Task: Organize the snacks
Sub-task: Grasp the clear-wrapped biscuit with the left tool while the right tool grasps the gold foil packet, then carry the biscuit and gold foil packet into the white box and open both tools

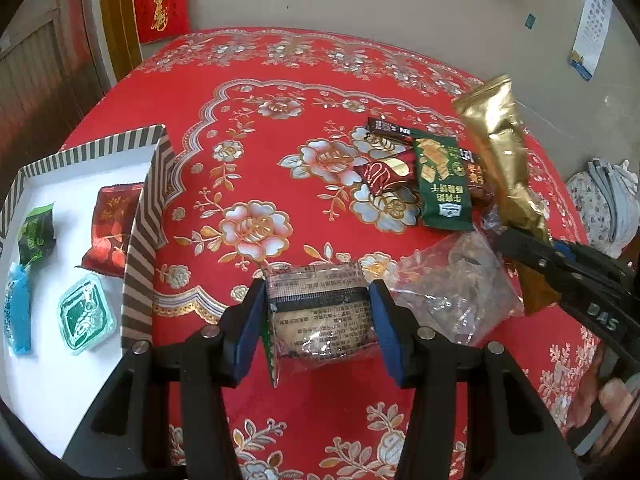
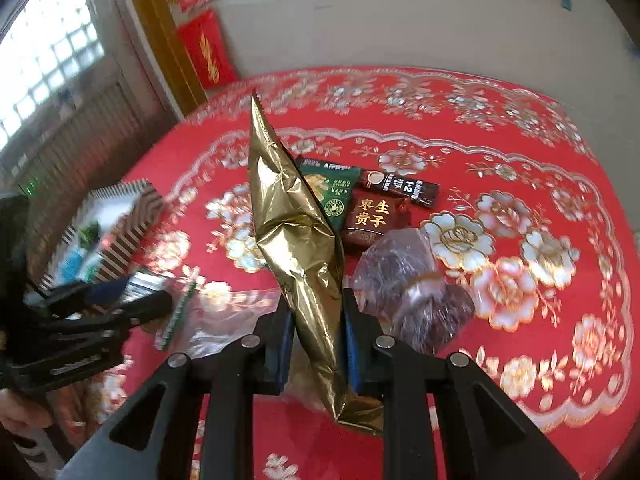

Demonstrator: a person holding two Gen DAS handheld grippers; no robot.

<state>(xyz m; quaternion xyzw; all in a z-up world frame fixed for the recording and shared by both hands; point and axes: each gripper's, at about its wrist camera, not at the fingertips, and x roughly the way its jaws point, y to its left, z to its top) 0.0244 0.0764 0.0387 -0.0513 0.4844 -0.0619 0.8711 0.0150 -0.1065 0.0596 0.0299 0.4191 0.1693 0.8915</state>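
Both tongs are loaded, left tongs (image 1: pixel 318 322) clamping a clear packet (image 1: pixel 320 316), right tongs (image 2: pixel 316 344) a gold pouch (image 2: pixel 298 240); carry each over the striped box (image 1: pixel 144 216) wall before releasing.

A table is covered by a red cloth (image 1: pixel 320 80) printed with silver and gold flowers. Behind it a pale wall (image 2: pixel 400 12) is seen, marked in a few spots. Red banners with gold script (image 1: pixel 160 0) are hung beside a wooden door frame (image 2: pixel 160 28). Daylight is let in through a glass-block window (image 2: pixel 44 60). A paper calendar (image 1: pixel 592 28) is pinned on the wall.
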